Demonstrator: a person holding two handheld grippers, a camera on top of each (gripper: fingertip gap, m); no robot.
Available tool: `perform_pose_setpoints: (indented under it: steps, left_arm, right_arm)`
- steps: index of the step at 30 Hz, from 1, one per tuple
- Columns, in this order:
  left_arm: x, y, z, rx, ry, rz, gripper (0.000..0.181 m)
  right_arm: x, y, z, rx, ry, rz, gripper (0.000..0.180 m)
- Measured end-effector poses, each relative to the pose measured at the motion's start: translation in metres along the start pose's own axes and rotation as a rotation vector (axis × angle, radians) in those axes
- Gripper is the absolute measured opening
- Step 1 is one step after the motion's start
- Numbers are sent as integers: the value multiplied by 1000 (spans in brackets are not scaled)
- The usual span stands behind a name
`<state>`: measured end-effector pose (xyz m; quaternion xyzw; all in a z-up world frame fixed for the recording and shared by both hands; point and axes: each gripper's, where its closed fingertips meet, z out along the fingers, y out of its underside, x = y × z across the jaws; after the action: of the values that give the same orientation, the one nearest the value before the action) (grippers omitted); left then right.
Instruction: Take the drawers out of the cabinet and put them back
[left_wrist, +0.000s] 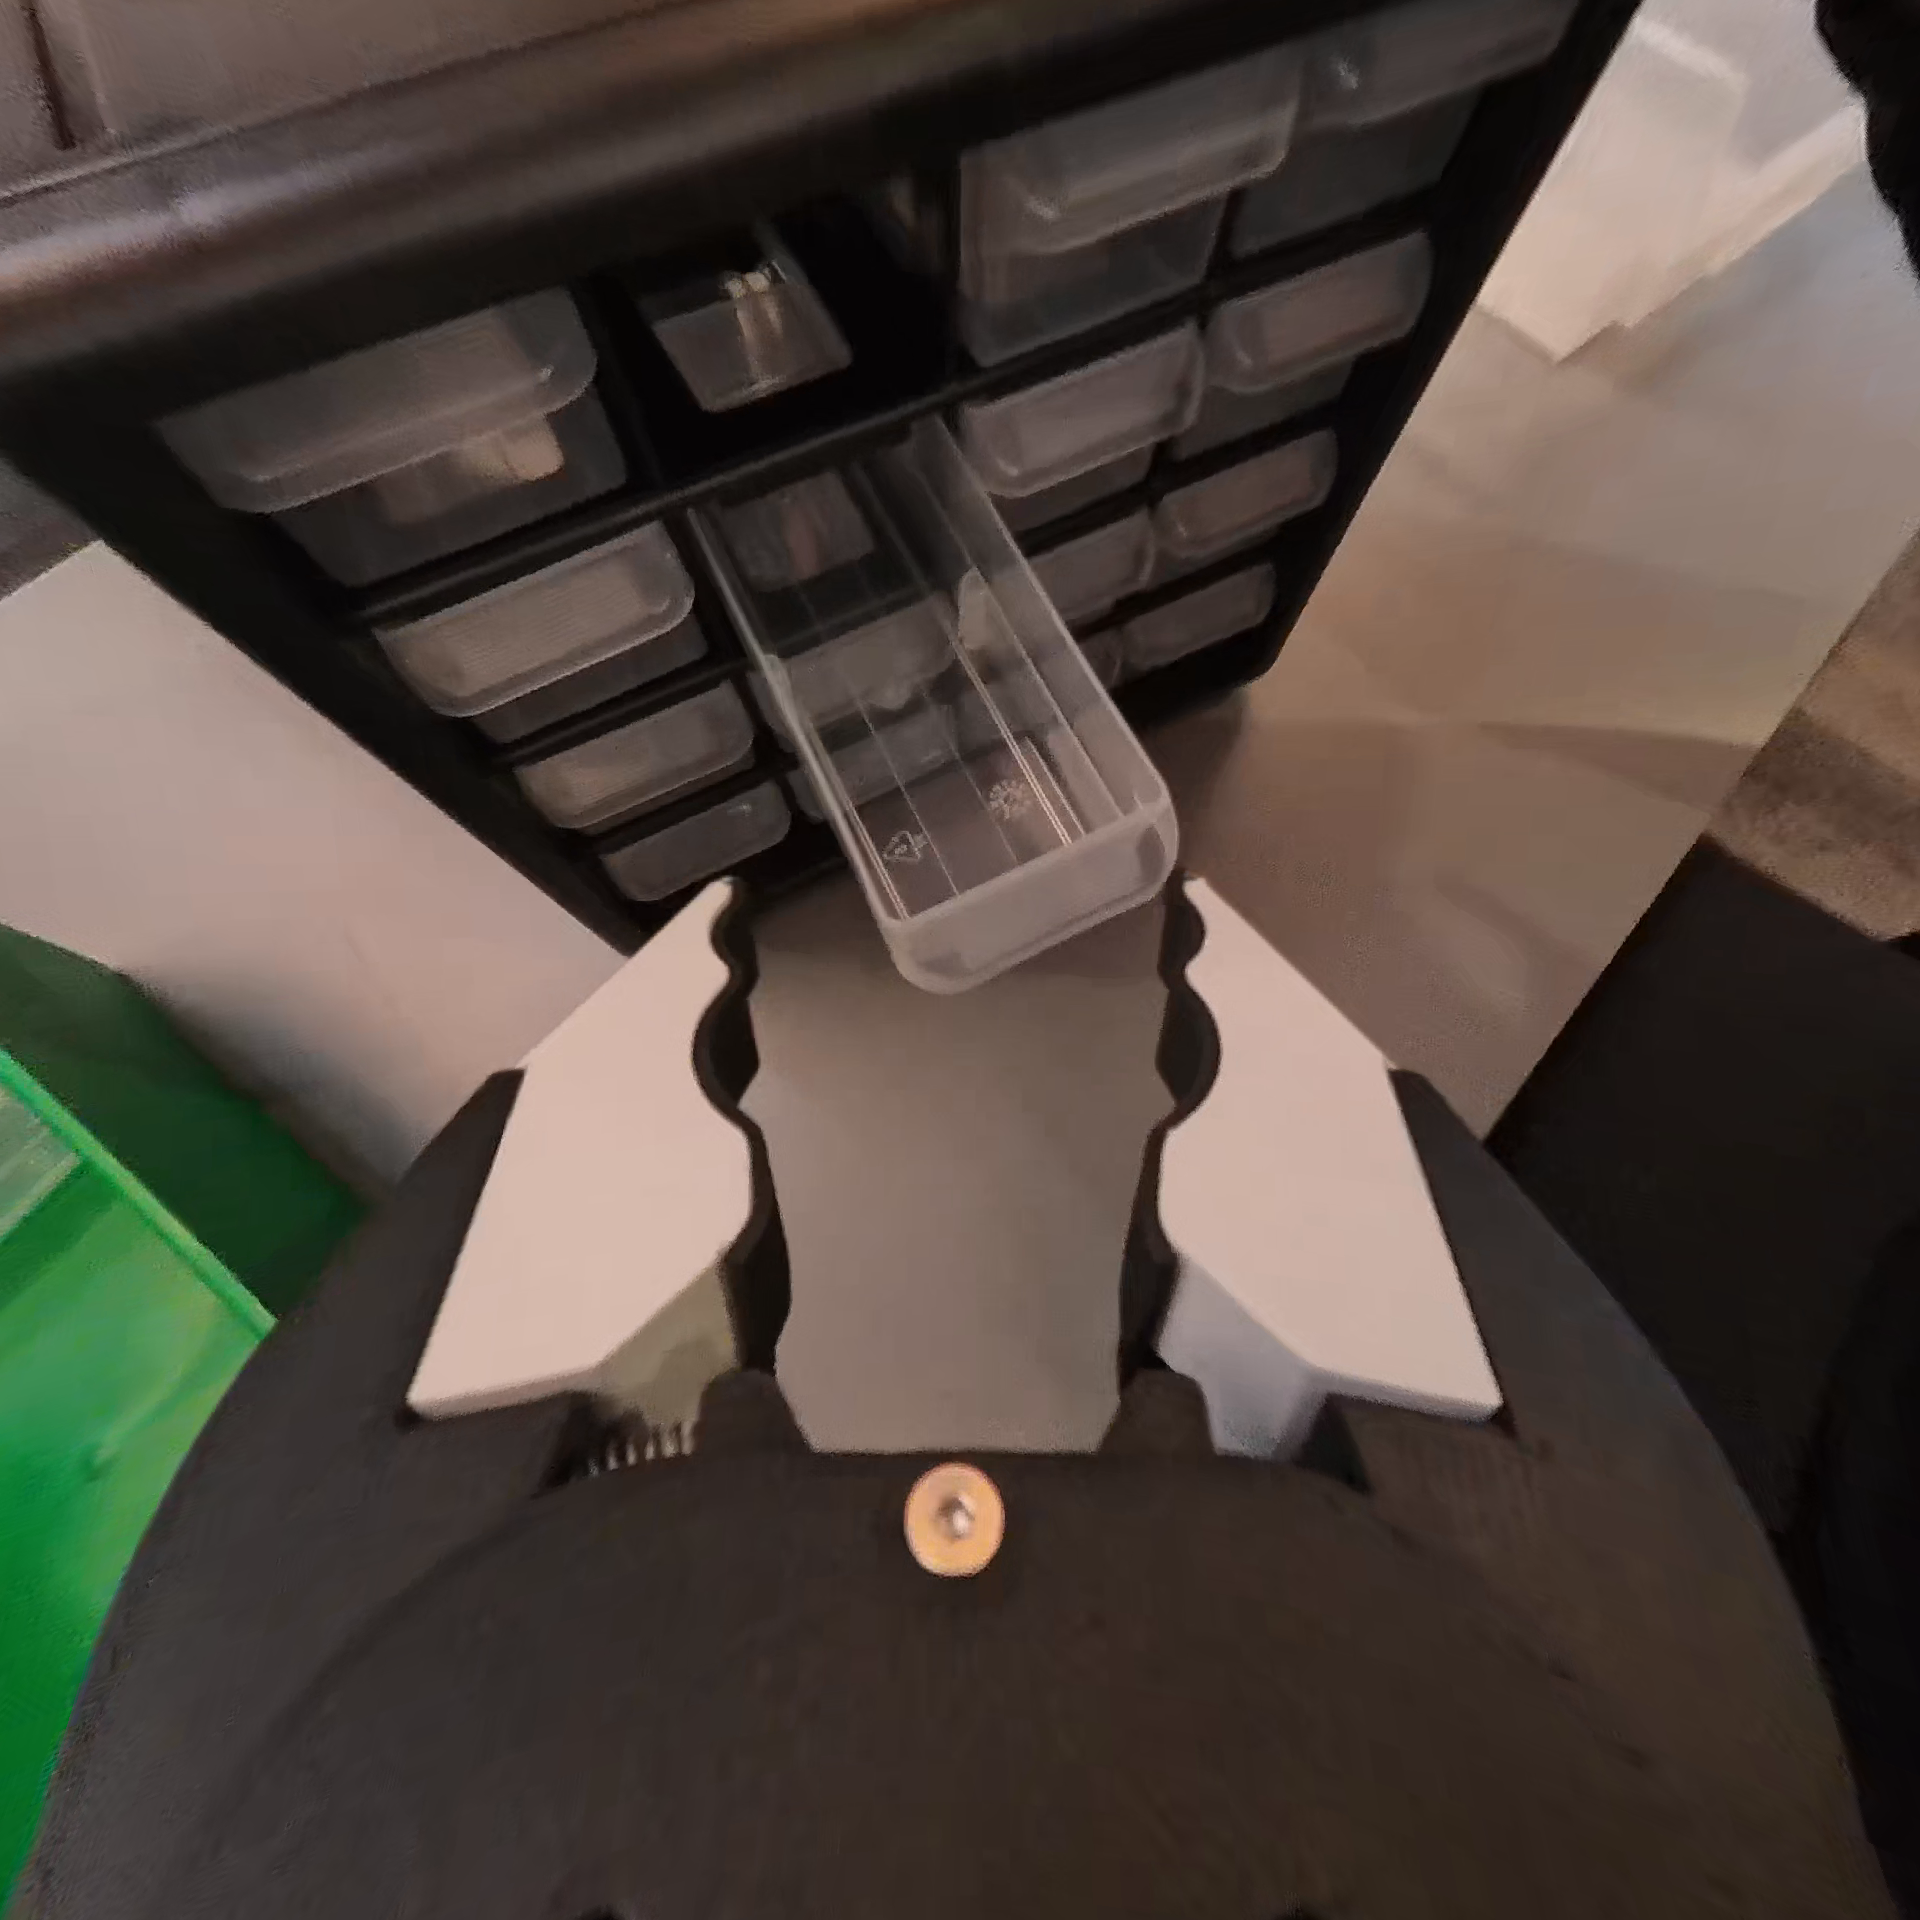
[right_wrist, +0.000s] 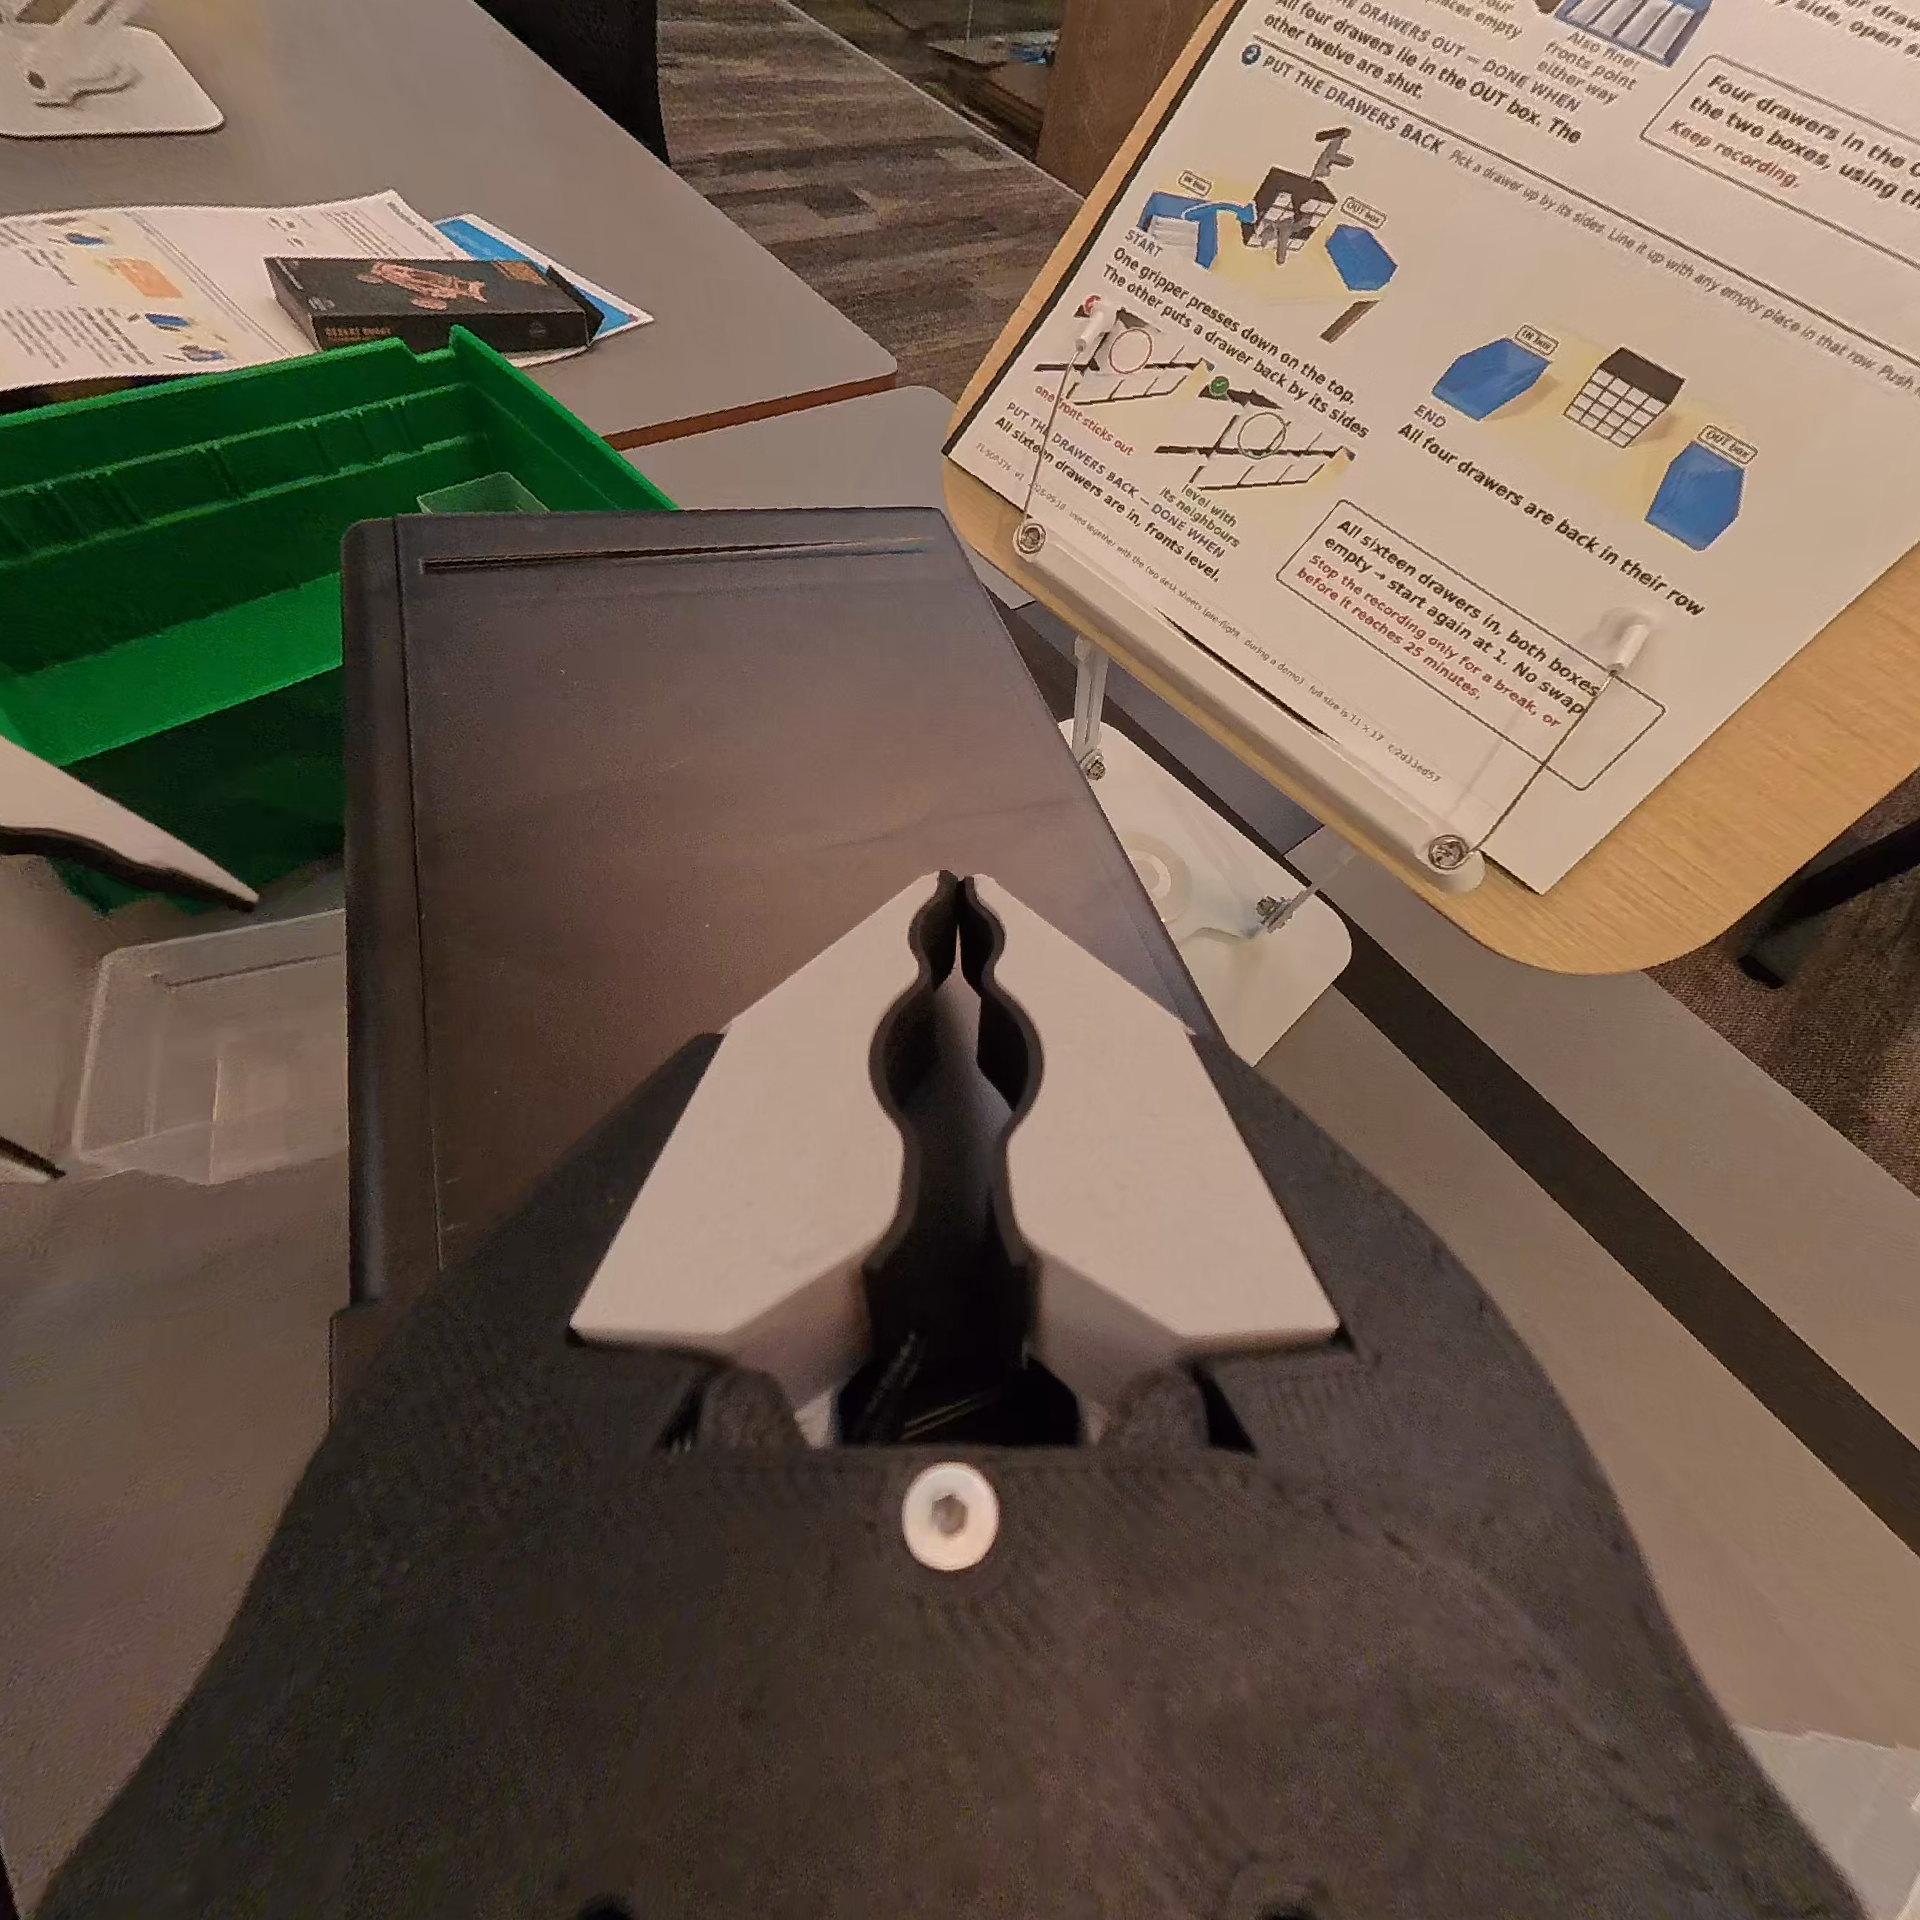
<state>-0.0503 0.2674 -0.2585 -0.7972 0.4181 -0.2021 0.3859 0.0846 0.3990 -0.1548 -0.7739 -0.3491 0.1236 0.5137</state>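
The left hand-held gripper (left_wrist: 961, 904) is standing open with nothing between its fingers, facing the front of the black cabinet (left_wrist: 260, 312). One clear drawer (left_wrist: 997, 790) is sticking far out of a middle slot, tilting toward the hand-held gripper. Its front end is lying just above and between the two fingertips, a little toward the right one; whether it is touching either cannot be told. The slot above the drawer is showing open, with a drawer sitting deep inside. The other drawers around it are sitting in their slots. A green bin (left_wrist: 114, 1299) is showing at the lower left, on the desk (left_wrist: 208, 790).

The right hand-held gripper (right_wrist: 958, 894) is closed, its fingertips meeting on nothing, and is lying over the cabinet's flat top (right_wrist: 675, 748). In that view the green bin (right_wrist: 208, 540) is standing beyond the cabinet to the left, and an instruction sheet on a stand (right_wrist: 1455, 468) is leaning at the right.
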Motion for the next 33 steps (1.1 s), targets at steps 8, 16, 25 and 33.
perform_pose_setpoints:
  steps: [8, 16, 25, 33]
  left_arm:
    - [-29, -27, 14, 35, -209, 81, 86]
    - [-93, -34, 21, 95, -540, -59, 140]
    - [-100, -34, 16, 152, -455, -78, 144]
    - [-223, 21, -62, 58, -639, -238, 87]
  right_arm:
    - [0, 0, 0, -3, 2, -1, 0]
    - [0, 0, 0, 2, 0, -3, 0]
    - [0, 0, 0, 5, 0, -3, 0]
    - [0, 0, 0, 2, 1, -3, 0]
